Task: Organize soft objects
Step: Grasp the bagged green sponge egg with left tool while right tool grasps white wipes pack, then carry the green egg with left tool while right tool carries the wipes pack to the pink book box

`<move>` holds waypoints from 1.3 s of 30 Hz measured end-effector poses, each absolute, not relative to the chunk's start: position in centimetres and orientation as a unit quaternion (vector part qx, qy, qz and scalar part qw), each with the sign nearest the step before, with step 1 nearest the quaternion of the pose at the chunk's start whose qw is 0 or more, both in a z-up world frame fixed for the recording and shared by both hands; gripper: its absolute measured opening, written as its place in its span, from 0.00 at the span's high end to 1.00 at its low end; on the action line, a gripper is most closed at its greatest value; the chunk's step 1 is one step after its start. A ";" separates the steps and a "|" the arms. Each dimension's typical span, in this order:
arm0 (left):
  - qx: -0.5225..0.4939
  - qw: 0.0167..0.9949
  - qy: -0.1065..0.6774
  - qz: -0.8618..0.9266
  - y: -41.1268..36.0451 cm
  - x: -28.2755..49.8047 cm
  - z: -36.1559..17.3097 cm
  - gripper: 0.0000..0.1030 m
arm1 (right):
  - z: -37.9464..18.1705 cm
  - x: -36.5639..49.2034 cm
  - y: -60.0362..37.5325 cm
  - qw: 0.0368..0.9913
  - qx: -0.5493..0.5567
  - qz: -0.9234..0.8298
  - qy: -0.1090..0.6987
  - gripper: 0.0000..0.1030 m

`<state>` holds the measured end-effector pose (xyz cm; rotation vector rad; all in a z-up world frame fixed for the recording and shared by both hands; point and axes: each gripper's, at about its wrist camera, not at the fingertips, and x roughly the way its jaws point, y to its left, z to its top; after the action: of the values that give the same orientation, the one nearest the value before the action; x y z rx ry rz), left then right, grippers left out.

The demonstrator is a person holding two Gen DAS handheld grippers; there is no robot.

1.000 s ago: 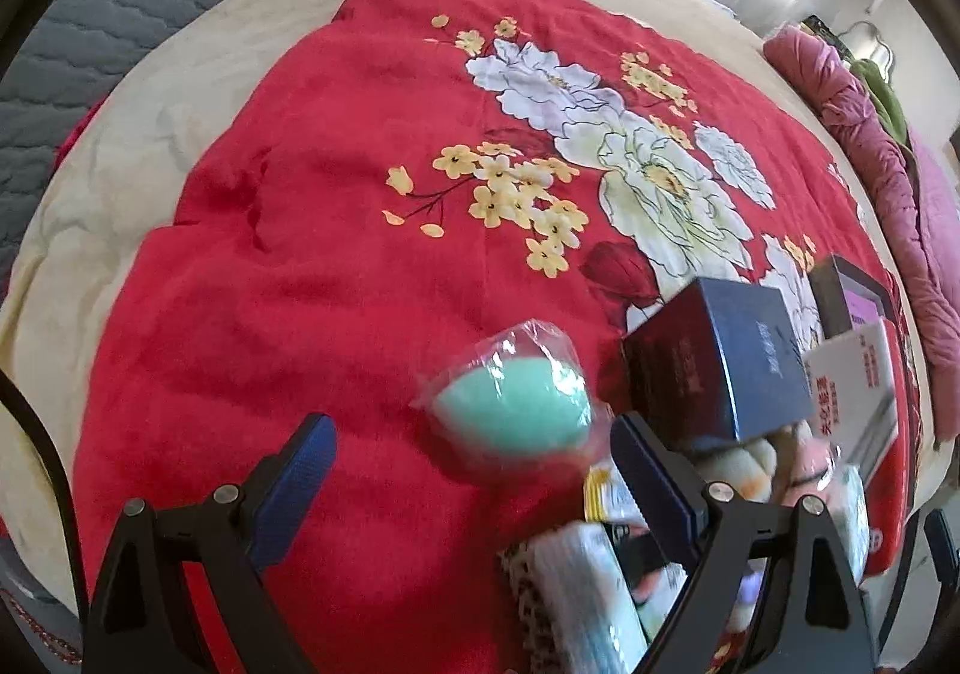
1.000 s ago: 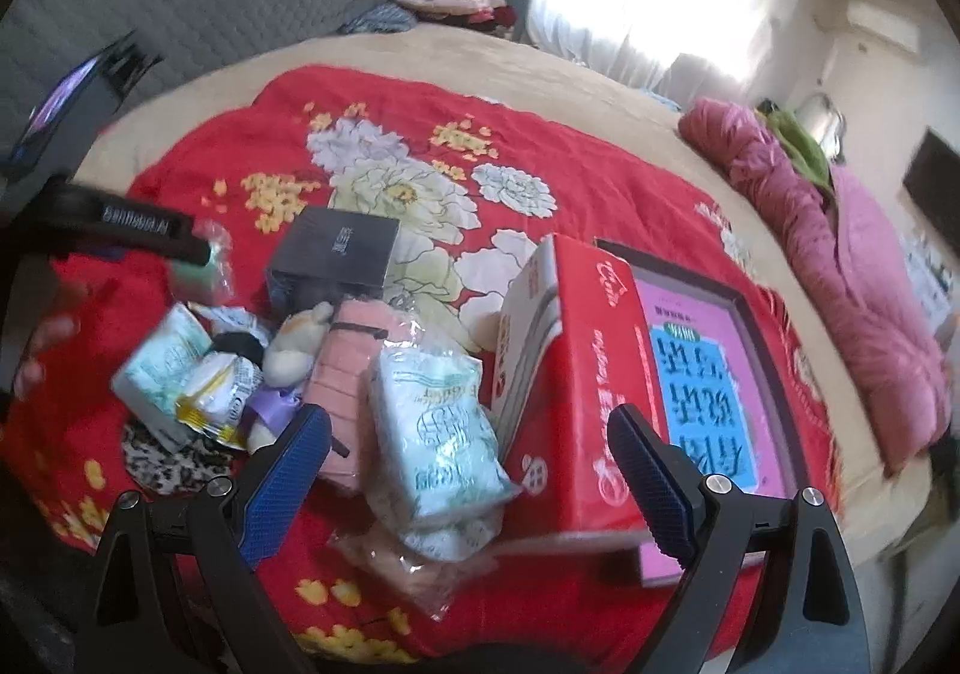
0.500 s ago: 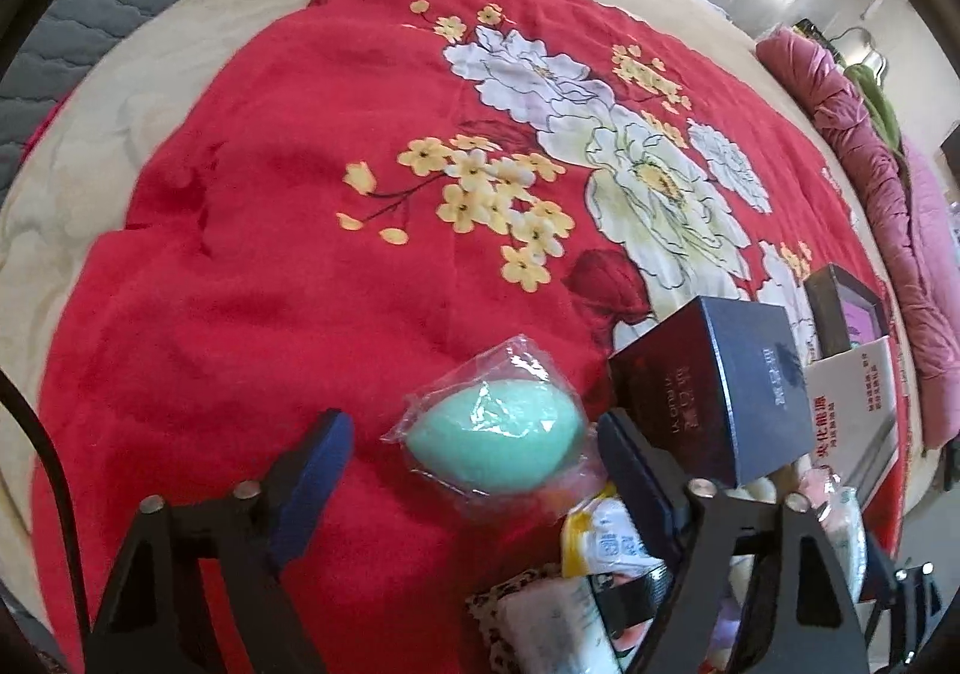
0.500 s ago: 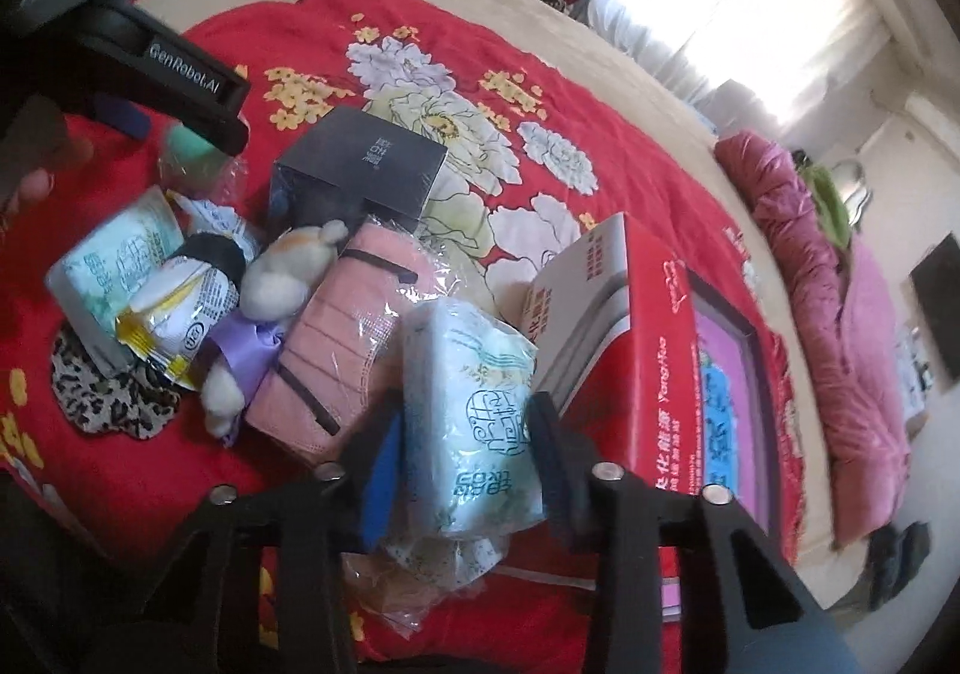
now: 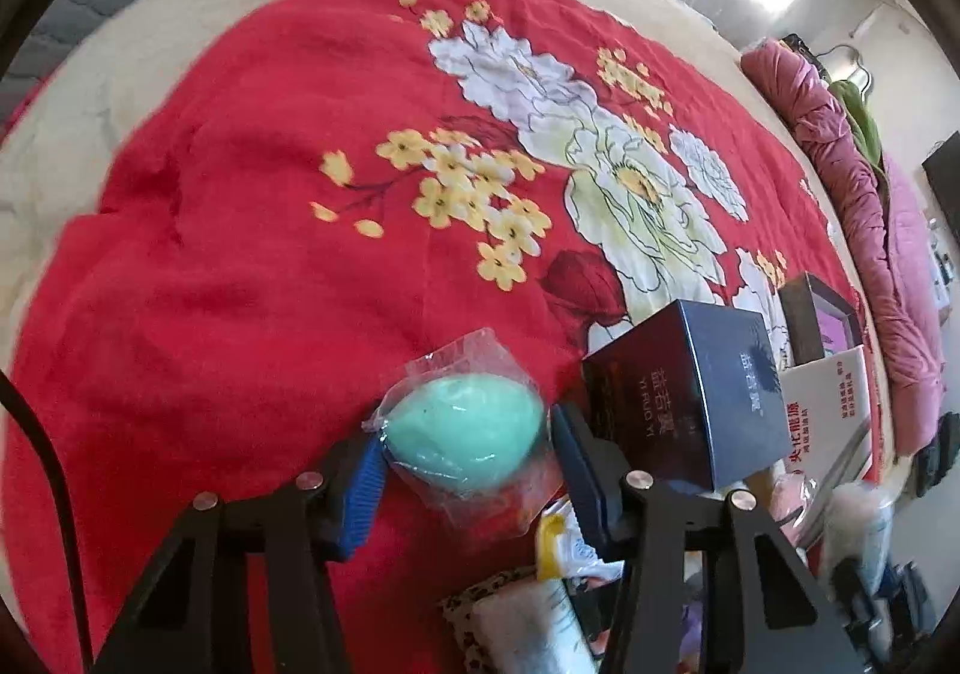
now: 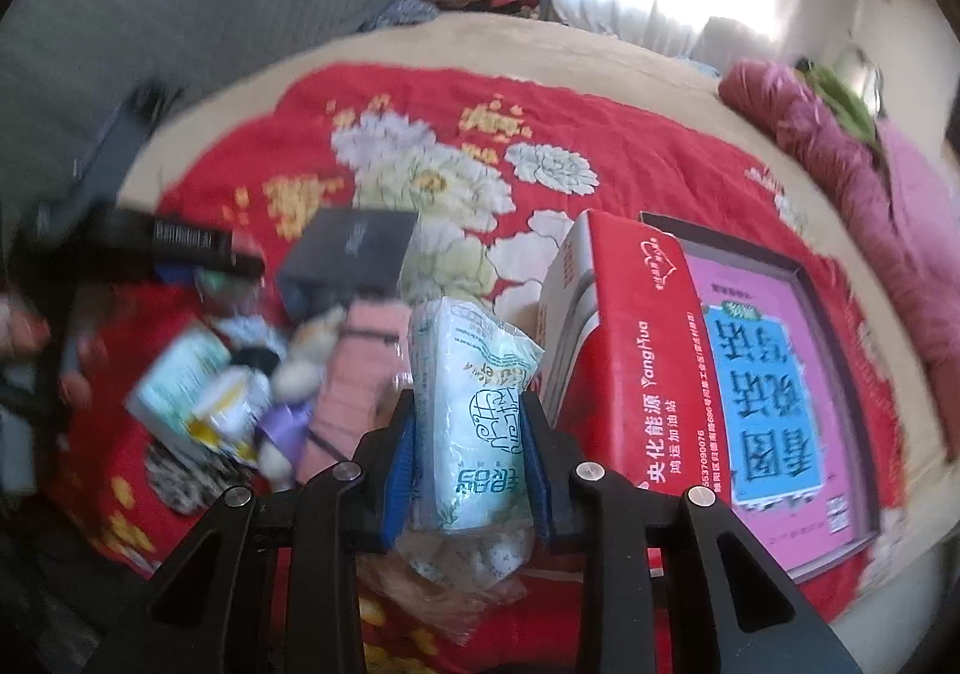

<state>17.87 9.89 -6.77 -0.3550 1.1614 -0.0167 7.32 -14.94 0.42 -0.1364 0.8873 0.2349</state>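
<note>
A mint-green egg-shaped sponge [image 5: 465, 437], sealed in a clear plastic wrapper, is being gripped by the left gripper [image 5: 465, 470] at the lower centre of the left wrist view; its jaws have just been closing, and both pads are being pressed against the wrapped sponge's sides; the sponge is being held just over the red floral blanket [image 5: 270, 254], immediately left of a dark navy box [image 5: 690, 398] at the centre right of the frame; a yellow-edged packet [image 5: 564, 548] and a leopard-print item [image 5: 480, 608] are being shown near the bottom edge.

In the right wrist view, a pale blue-and-white tissue pack [image 6: 471, 422] is being clamped at the lower centre of the frame by the right gripper [image 6: 471, 470]; its jaws have just been closing, and the blue pads are being pressed narrowly on both sides of the pack; a red carton [image 6: 636, 350] is being shown just right of the pack, leaning over a framed pink-and-blue board [image 6: 774, 374]; a pink wrapped bundle [image 6: 354, 374] and a small plush toy [image 6: 300, 362] are lying left of the pack, blurred; the left gripper is being seen, smeared, at the left edge.
</note>
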 end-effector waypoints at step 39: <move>-0.006 0.857 0.477 -0.198 -16.5 11.0 6.2 0.48 | 5.8 3.4 -37.4 0.926 0.093 -0.066 0.359 0.69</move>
<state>11.03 -16.51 6.21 -0.0131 1.0013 -0.4160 3.43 -37.41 5.81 0.1915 0.7368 -0.1352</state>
